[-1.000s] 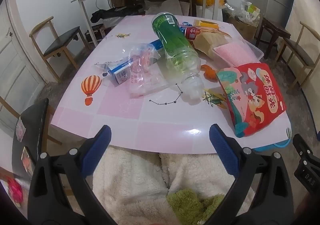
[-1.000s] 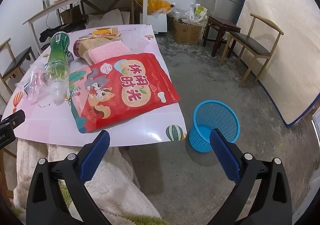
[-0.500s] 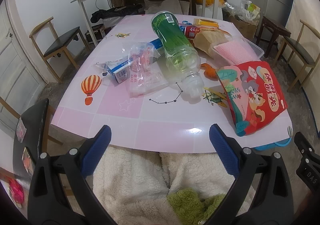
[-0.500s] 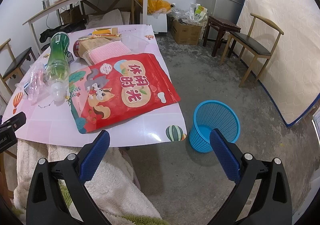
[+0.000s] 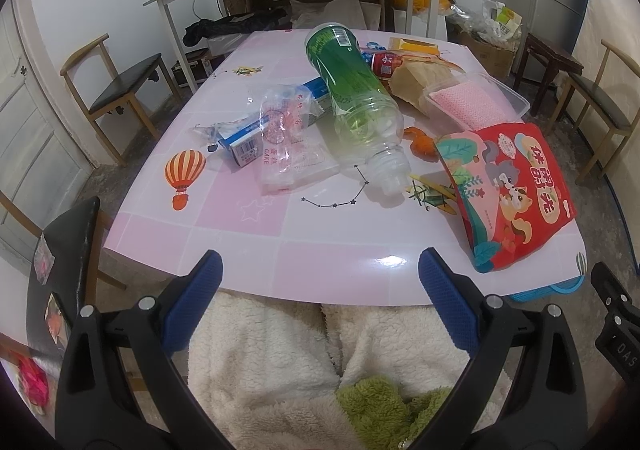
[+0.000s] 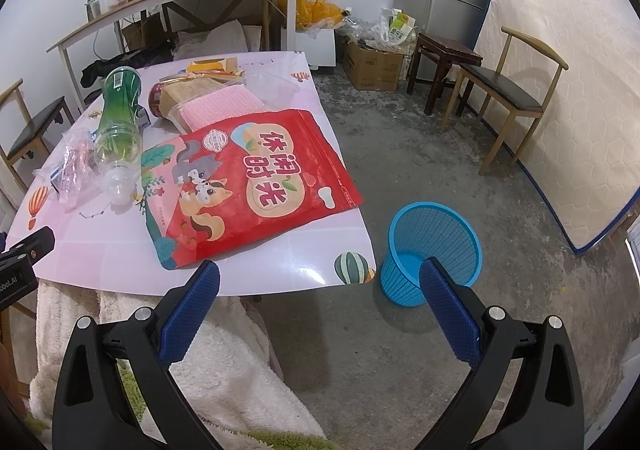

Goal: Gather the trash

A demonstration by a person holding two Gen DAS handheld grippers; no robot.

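Left wrist: left gripper jaws wide apart, empty, hanging short of the table edge. Bottle lies mid-table, long axis running away from camera, uncapped mouth pointing near-right. Likely light, slick, crushable; best taken across the clear lower body.

Right wrist: right gripper also spread, empty. Snack bag lies flat at the near right corner, looks soft and floppy; pinch an edge. Bin on the floor just beside the table.
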